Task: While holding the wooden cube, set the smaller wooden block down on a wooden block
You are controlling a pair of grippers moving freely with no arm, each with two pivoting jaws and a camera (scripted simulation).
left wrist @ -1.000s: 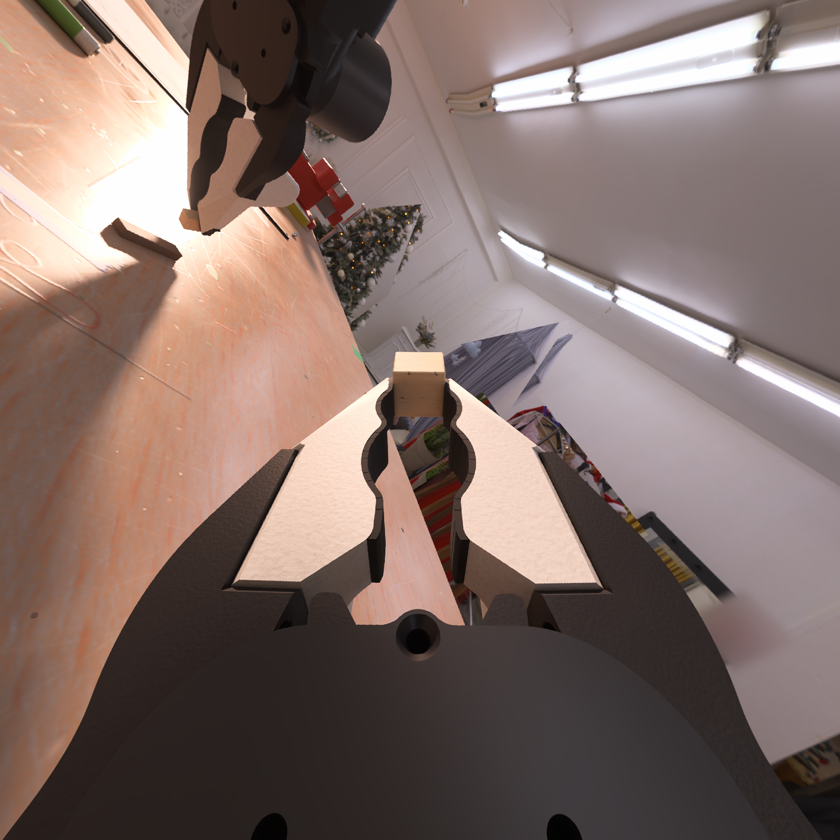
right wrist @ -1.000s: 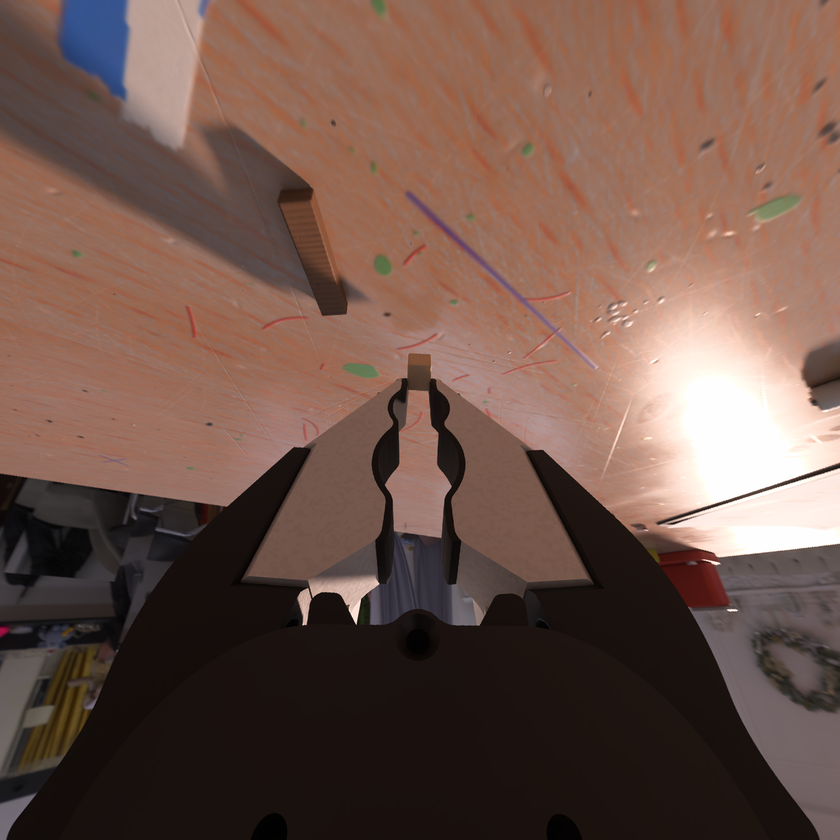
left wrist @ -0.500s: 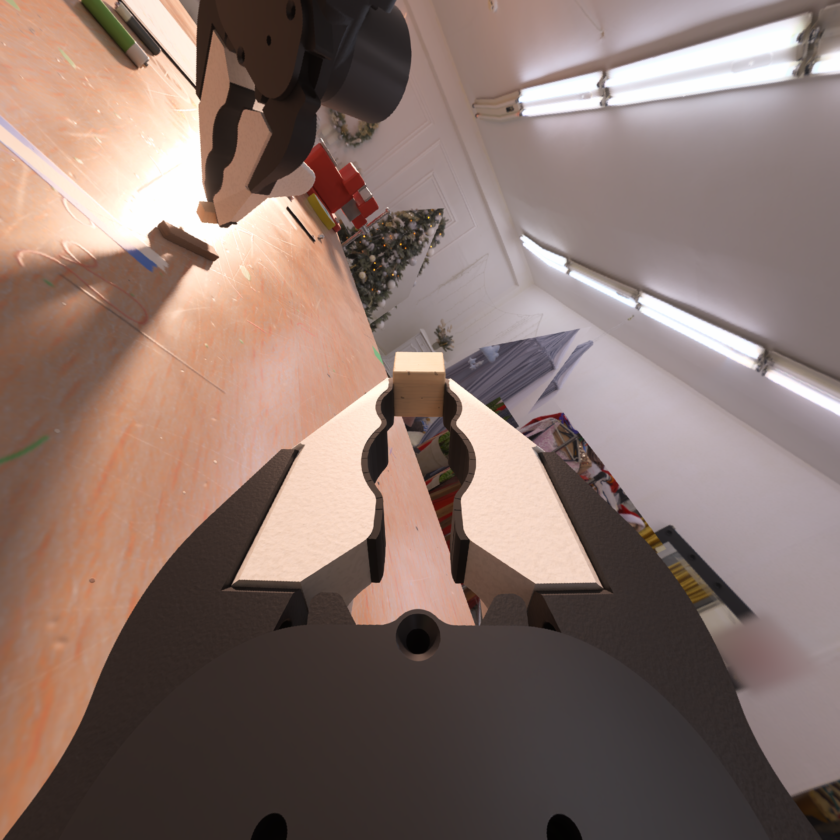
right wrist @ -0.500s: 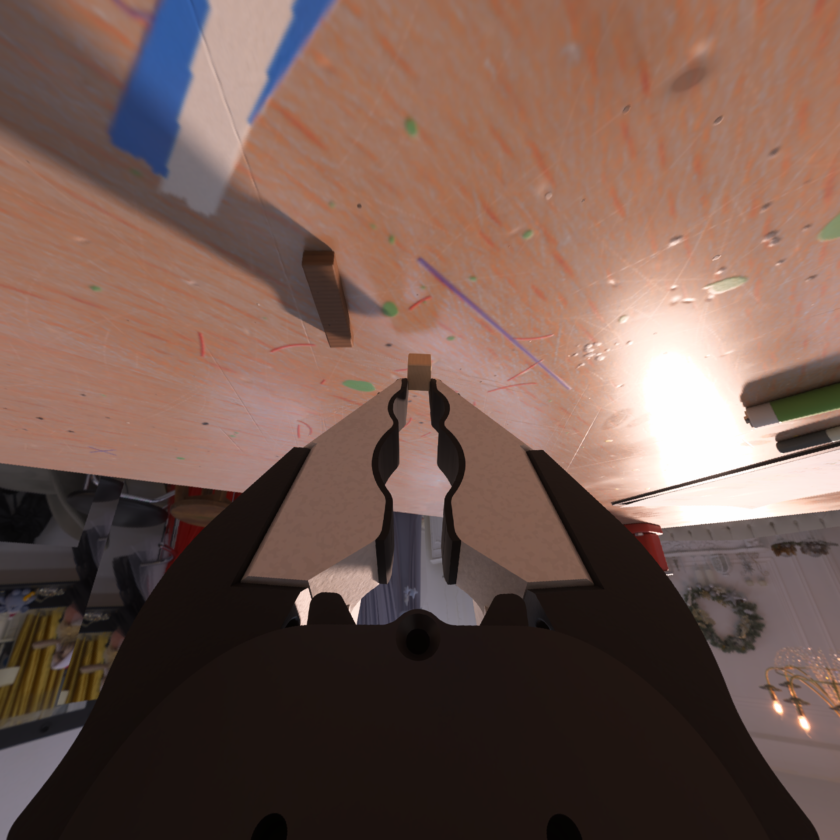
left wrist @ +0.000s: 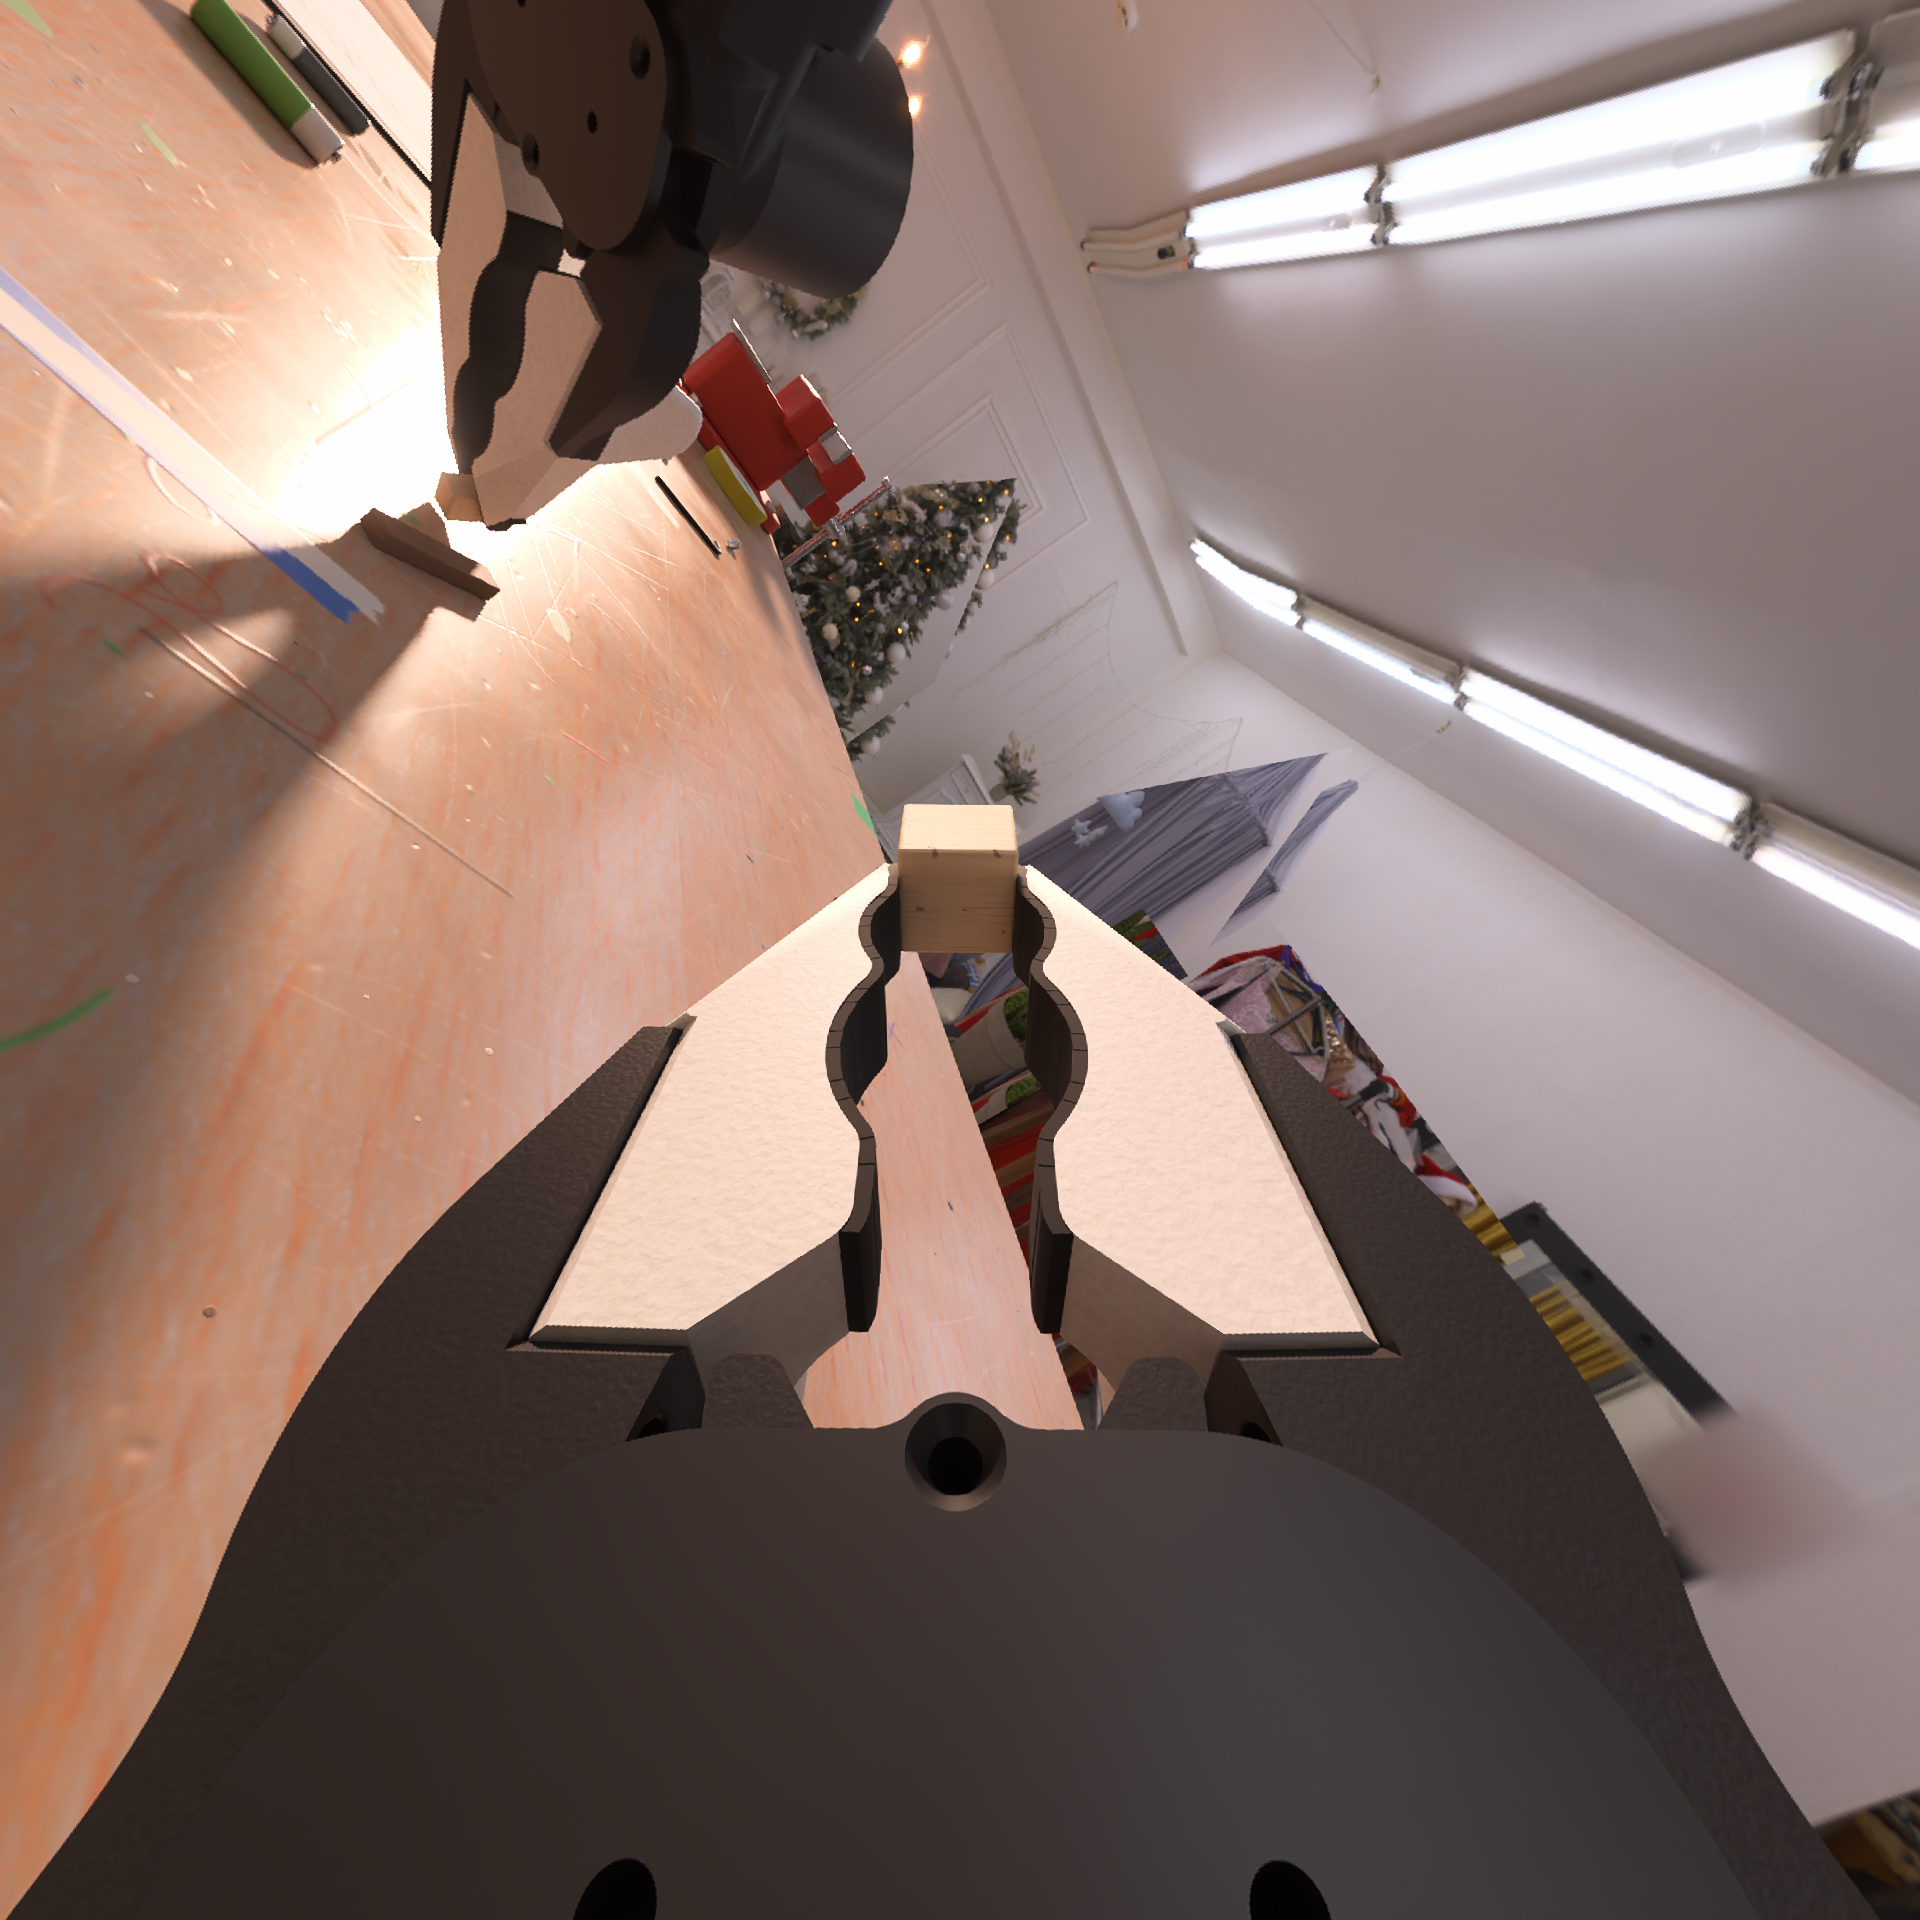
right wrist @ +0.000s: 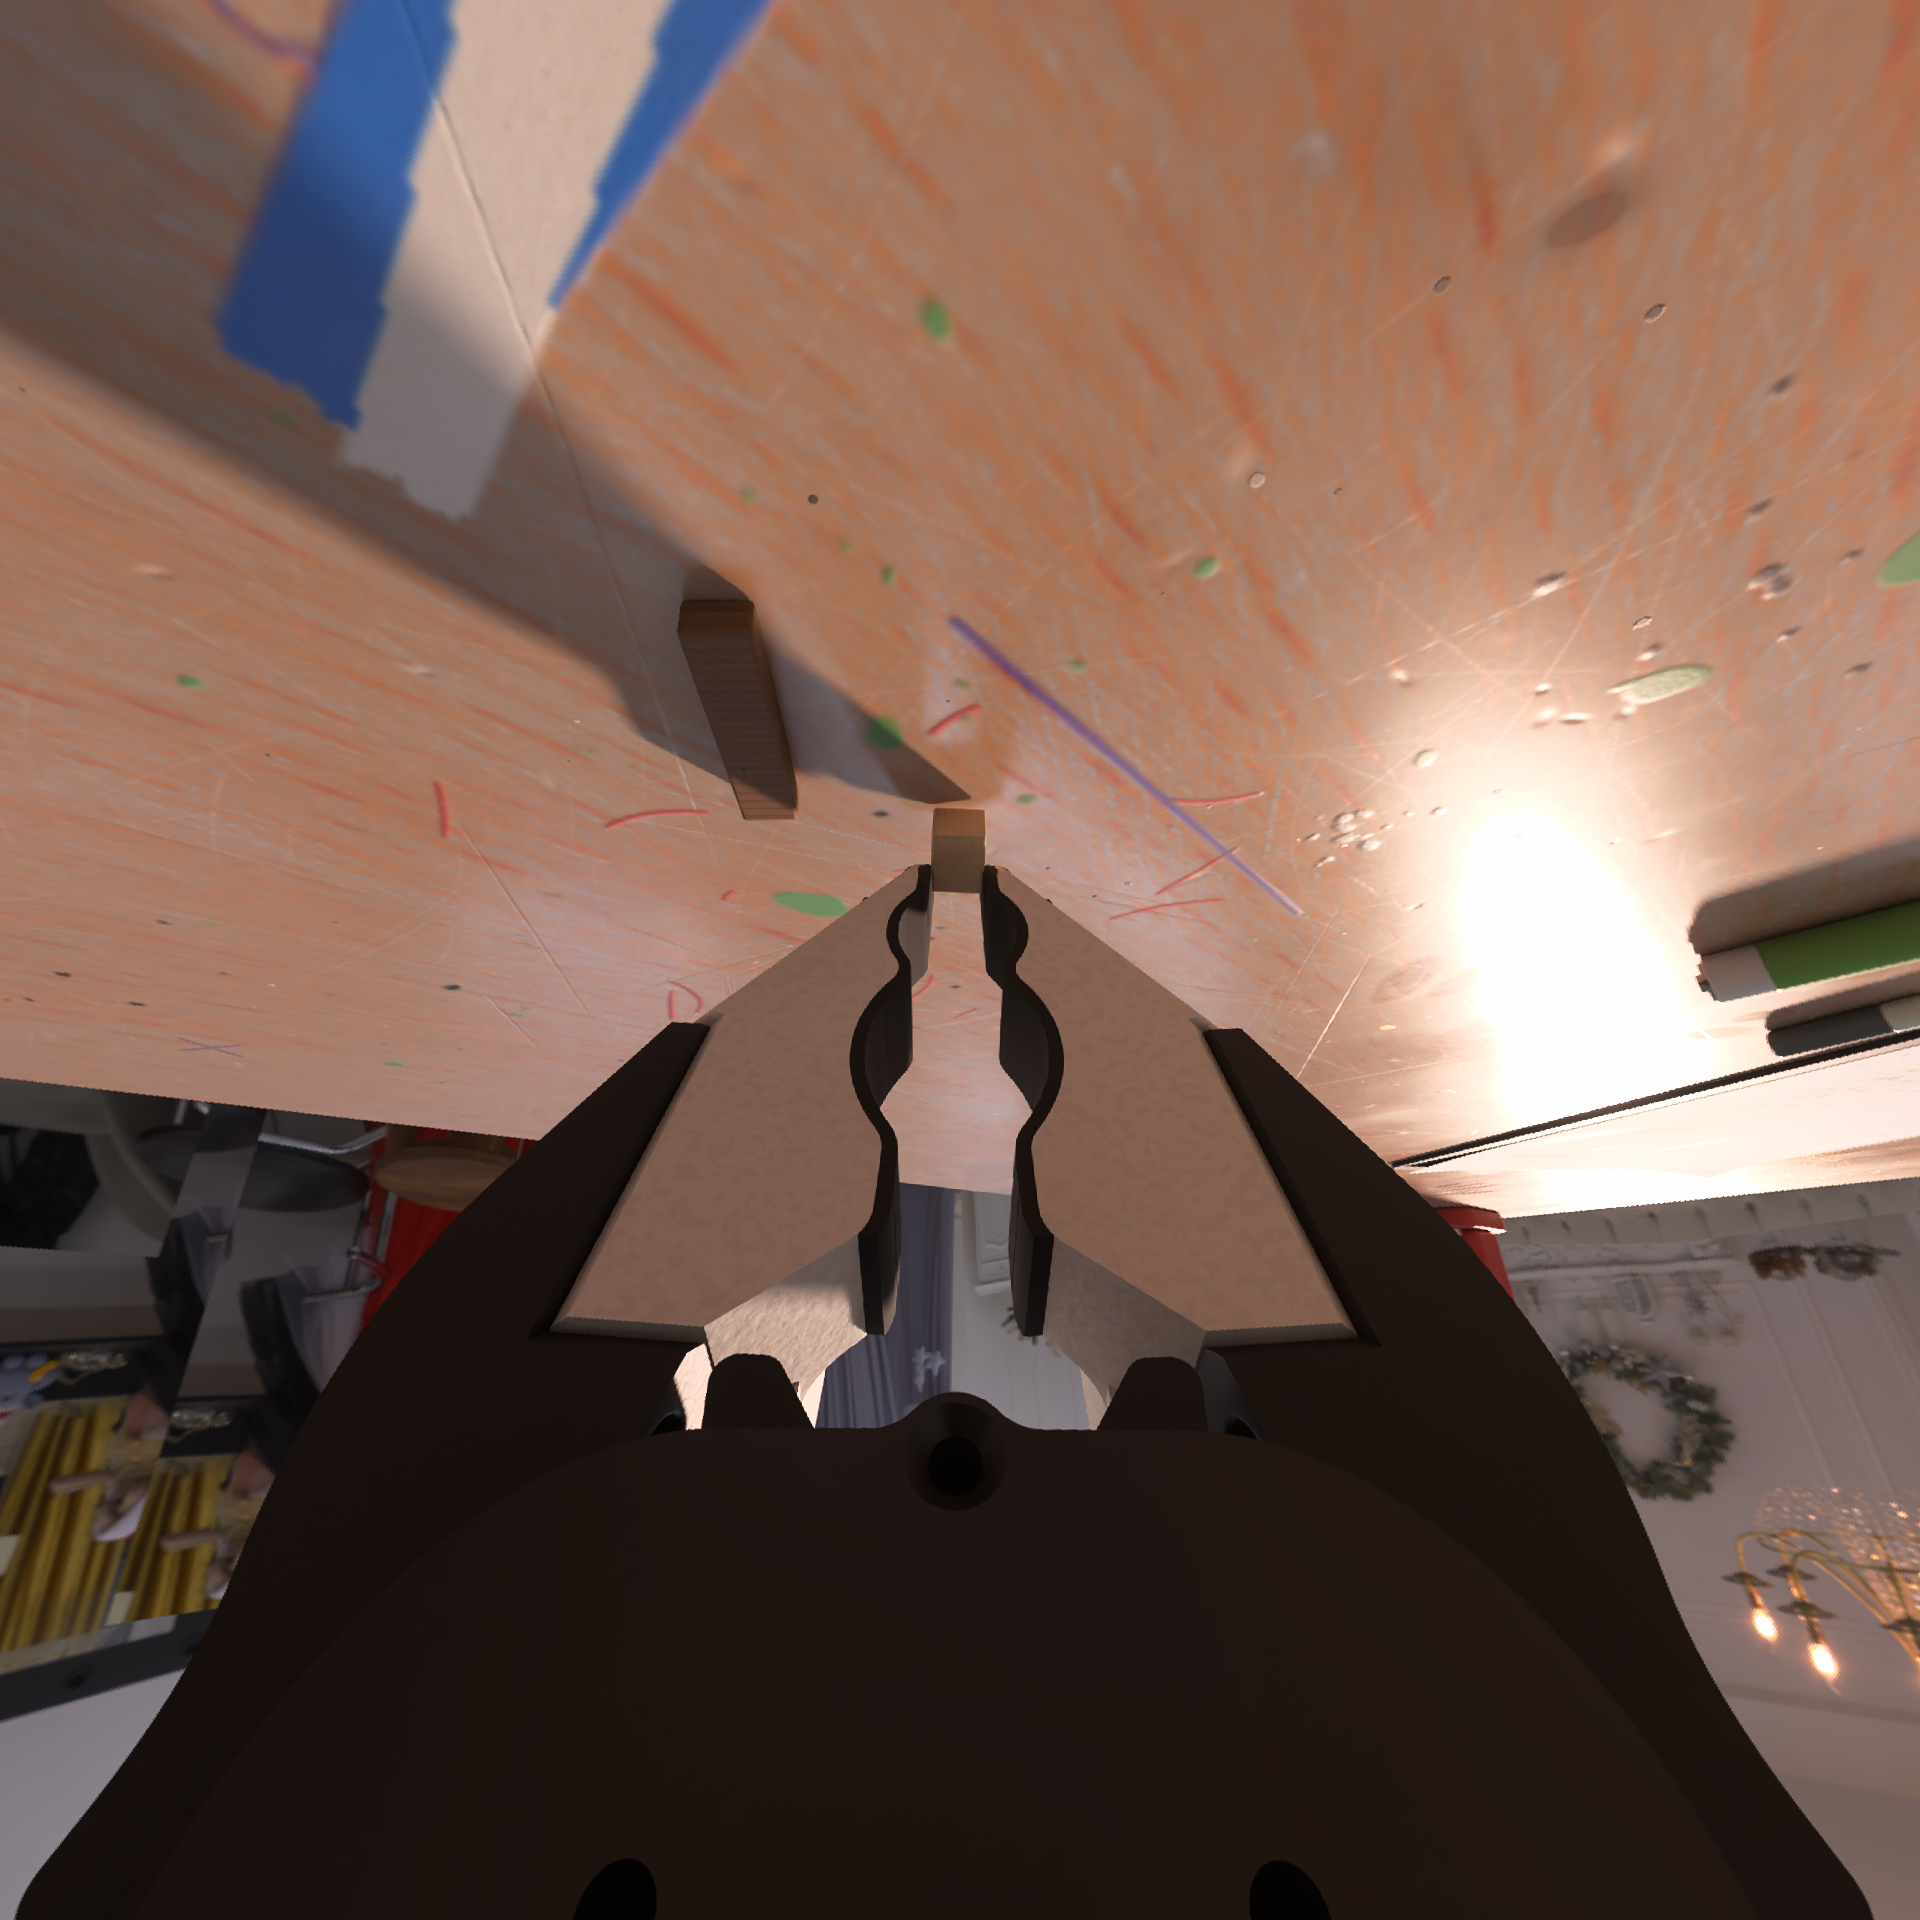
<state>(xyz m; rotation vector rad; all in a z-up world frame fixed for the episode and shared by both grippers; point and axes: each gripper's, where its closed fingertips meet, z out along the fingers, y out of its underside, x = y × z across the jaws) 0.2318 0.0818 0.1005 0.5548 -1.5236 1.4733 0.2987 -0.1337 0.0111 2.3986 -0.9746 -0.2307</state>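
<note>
My left gripper point(left wrist: 956, 883) is shut on a pale wooden cube point(left wrist: 956, 878), held off the table near its edge. My right gripper point(right wrist: 956, 873) is shut on a smaller pale wooden block point(right wrist: 957, 862), held just above the orange table. A flat brown wooden block point(right wrist: 738, 707) lies on the table a little left of and beyond the small block, apart from it. In the left wrist view the right gripper point(left wrist: 468, 499) hangs over the table with the small block point(left wrist: 457, 497) at its tips, close to the flat brown block point(left wrist: 426, 551).
A blue and white tape strip point(right wrist: 416, 260) lies beyond the flat block; it also shows in the left wrist view point(left wrist: 312, 577). Green and dark markers point(right wrist: 1829, 966) lie at the right, by a strong glare. The table edge point(right wrist: 312, 1112) runs close below my right gripper.
My right gripper has moved nearer the flat brown block, which now sits closer to the small block. The markers came further into view. The left gripper still holds the cube.
</note>
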